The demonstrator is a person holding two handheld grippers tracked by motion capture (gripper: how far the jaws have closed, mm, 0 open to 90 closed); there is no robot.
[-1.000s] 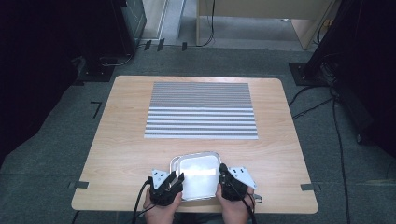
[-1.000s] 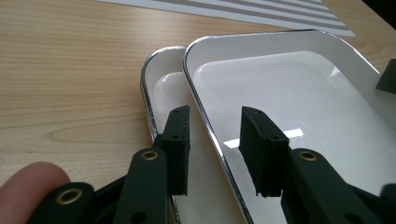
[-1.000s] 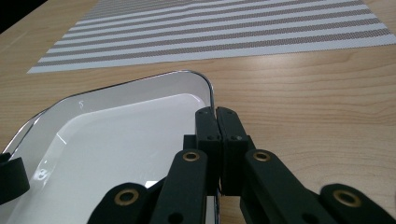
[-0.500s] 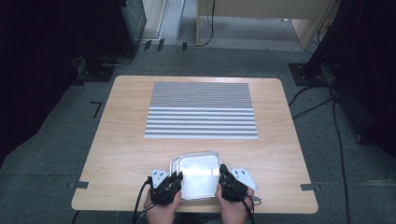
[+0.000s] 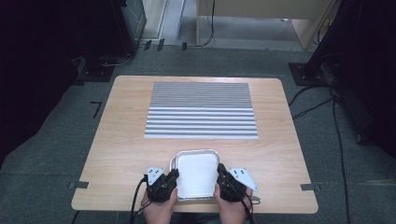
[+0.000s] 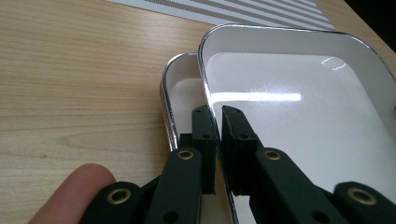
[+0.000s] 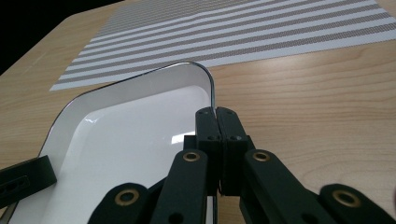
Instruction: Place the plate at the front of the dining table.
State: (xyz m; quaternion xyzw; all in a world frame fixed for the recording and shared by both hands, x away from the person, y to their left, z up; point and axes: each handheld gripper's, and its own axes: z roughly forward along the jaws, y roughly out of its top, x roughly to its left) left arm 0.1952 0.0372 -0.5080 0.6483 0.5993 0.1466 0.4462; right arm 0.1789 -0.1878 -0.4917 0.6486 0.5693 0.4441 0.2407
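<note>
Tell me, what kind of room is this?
Probably a lab or recording room: a plain wooden table on grey carpet, cables trailing across the floor, dark equipment stands beside it.

- Table (image 5: 121, 140): light wood-grain top, rounded corners, standing on grey carpet.
- Striped placemat (image 5: 201, 110): grey and white bands, flat on the tabletop, from centre toward 12 o'clock.
- Lower white tray (image 6: 180, 88): metal-rimmed, resting on the wood at 6 o'clock, near the front edge; a second white tray (image 5: 198, 173) sits over it, slightly offset.
</note>
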